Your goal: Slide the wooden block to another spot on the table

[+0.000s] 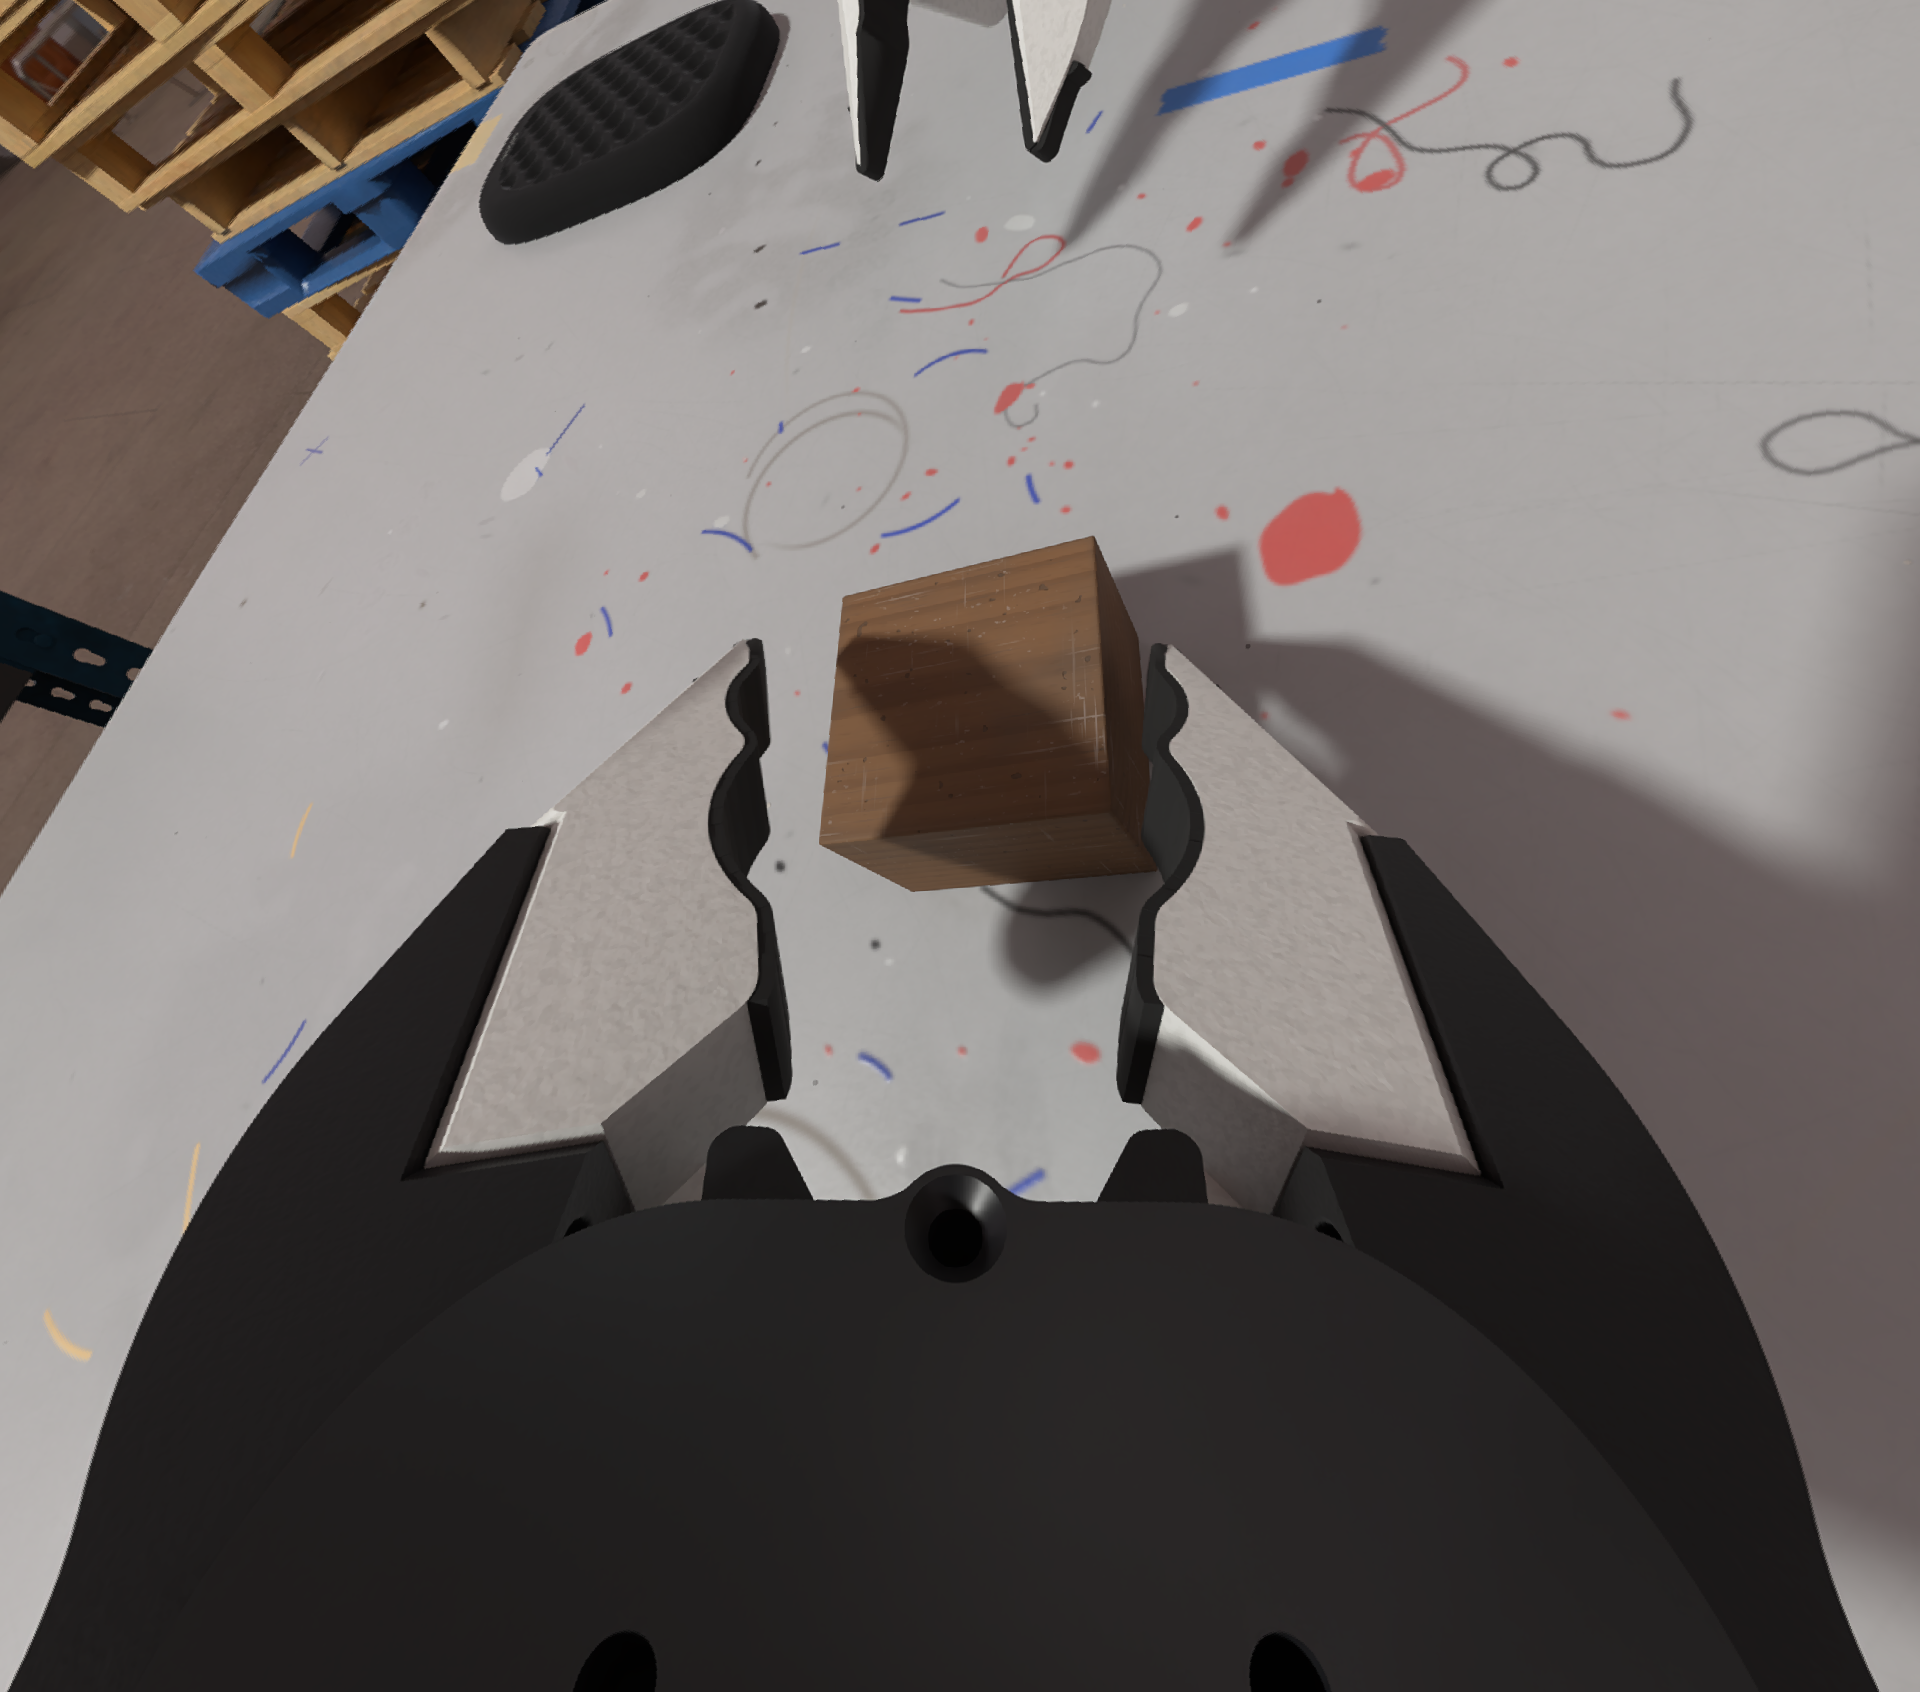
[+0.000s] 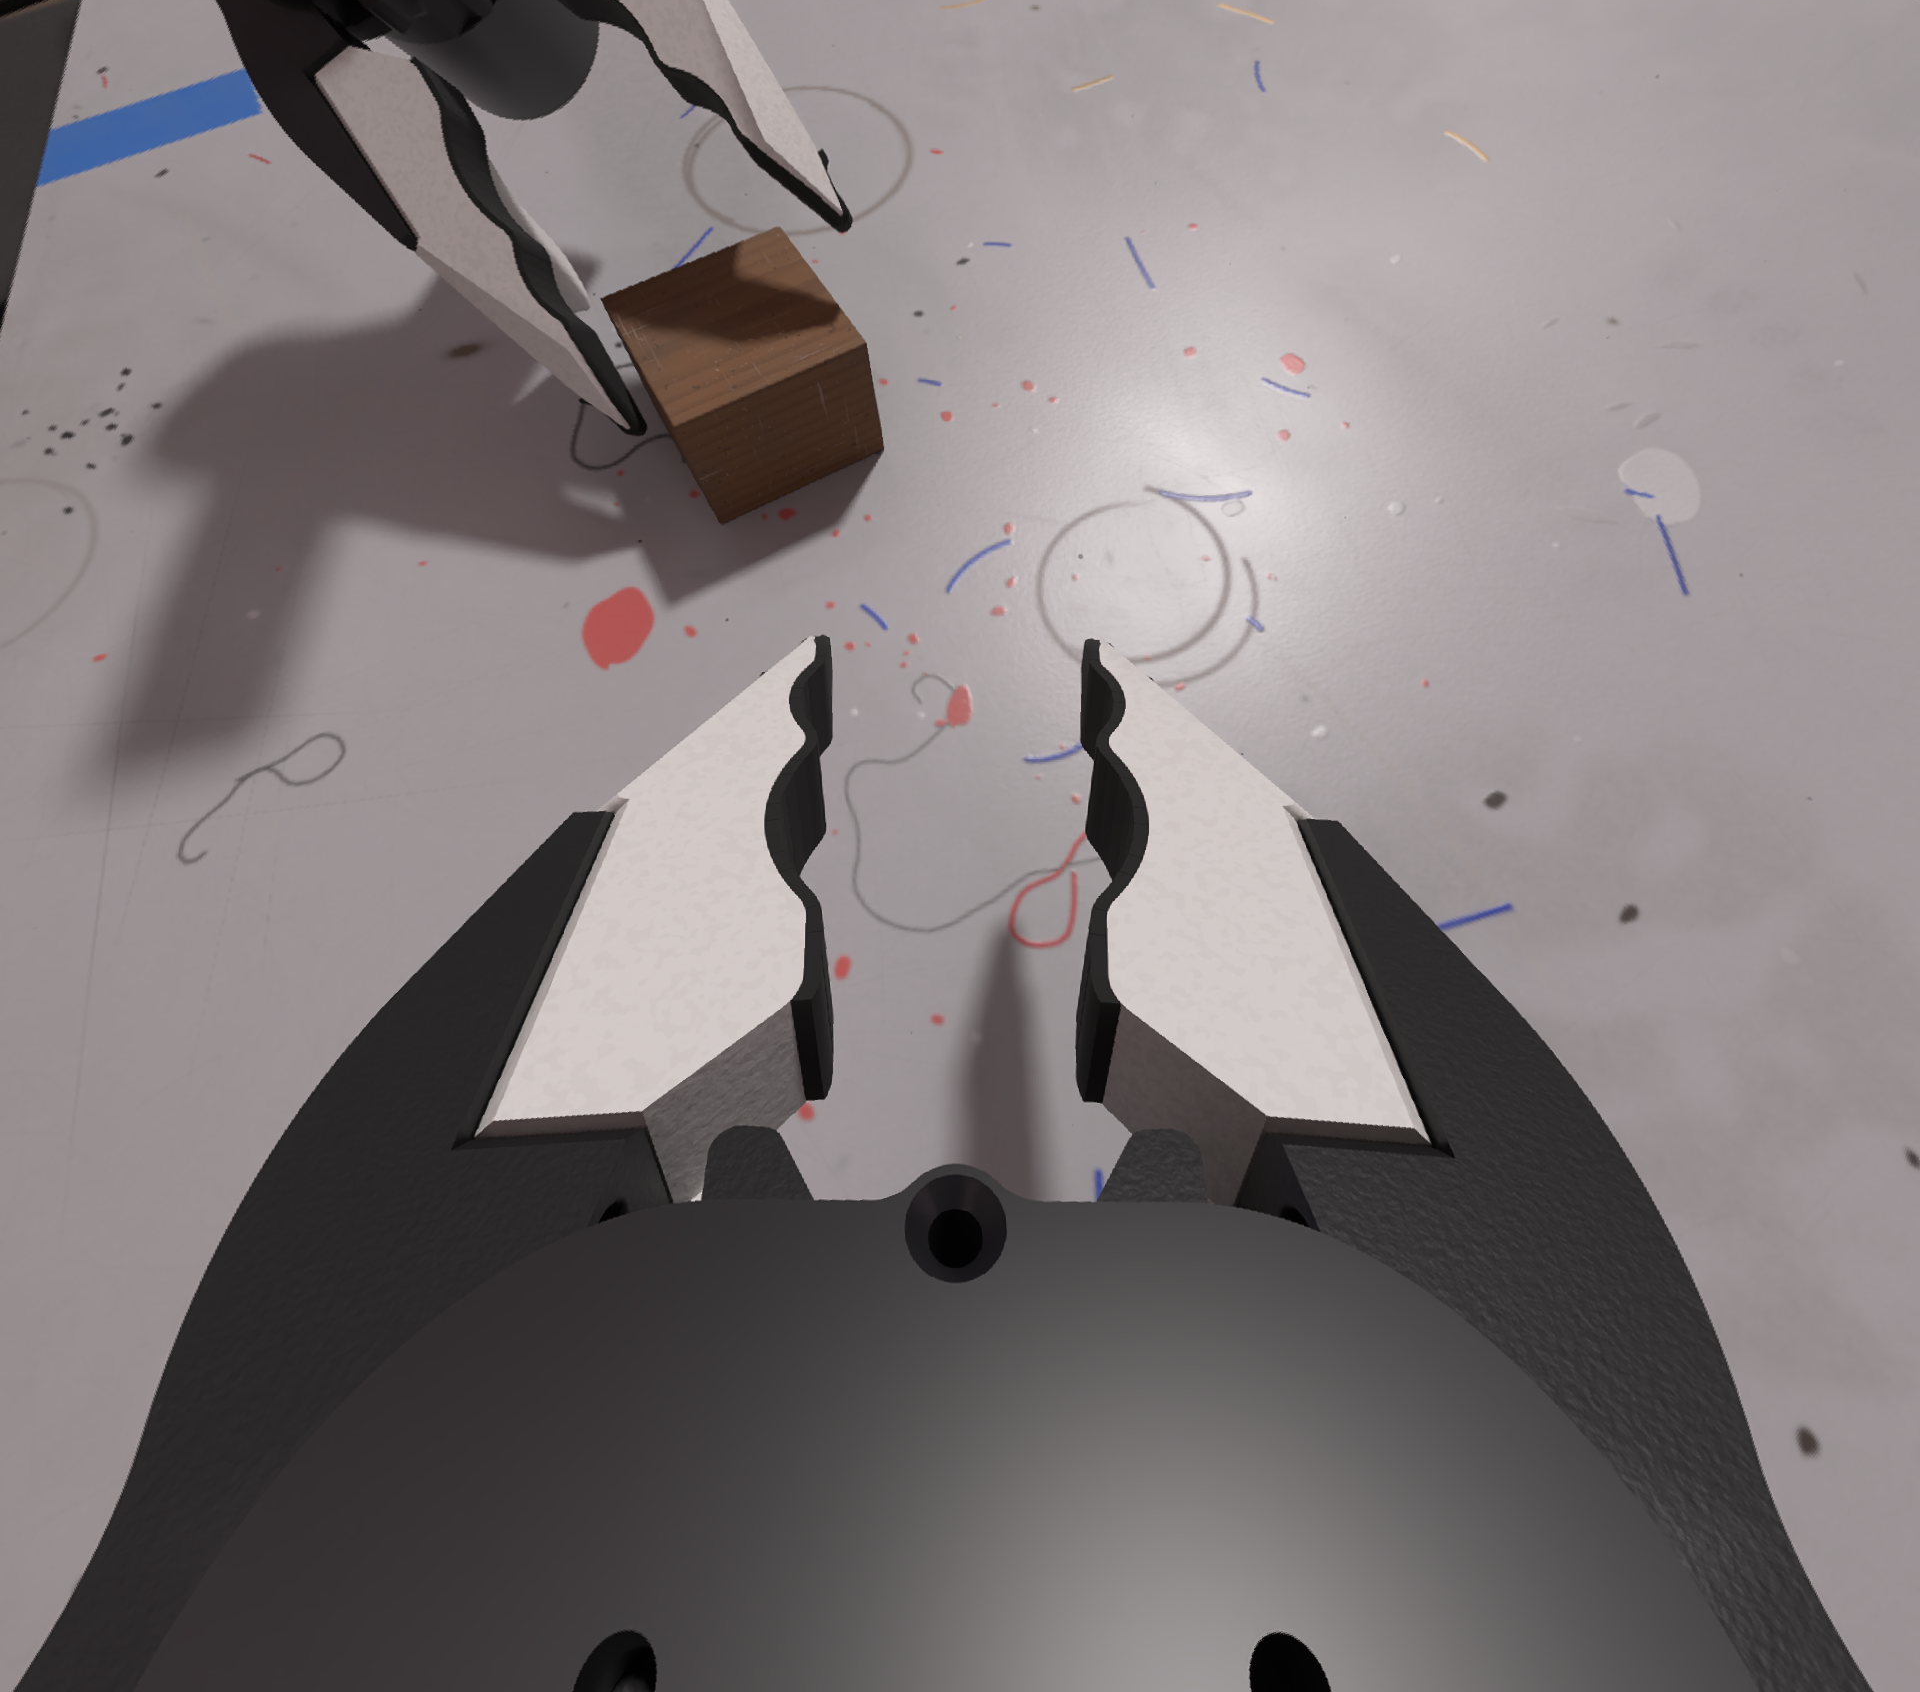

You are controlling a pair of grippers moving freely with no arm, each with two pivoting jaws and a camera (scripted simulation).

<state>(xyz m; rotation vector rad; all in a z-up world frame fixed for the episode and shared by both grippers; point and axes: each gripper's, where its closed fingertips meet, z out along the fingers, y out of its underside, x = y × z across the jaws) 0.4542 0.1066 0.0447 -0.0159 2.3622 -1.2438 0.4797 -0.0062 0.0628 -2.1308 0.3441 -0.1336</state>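
1. The left hand-held gripper (image 1: pixel 954 655), jaws apart, straddles the wooden block (image 1: pixel 987 717) at frame centre on the paint-flecked counter (image 1: pixel 416 707); one finger (image 2: pixel 582 354) is touching or just beside its side.
2. Judged step: bracing to push; next comes a steady sideways shove.
3. The right hand-held gripper (image 2: pixel 954 645) hovers apart, empty.
4. Upper left, a black ridged tray (image 1: pixel 634 120) holds nothing.
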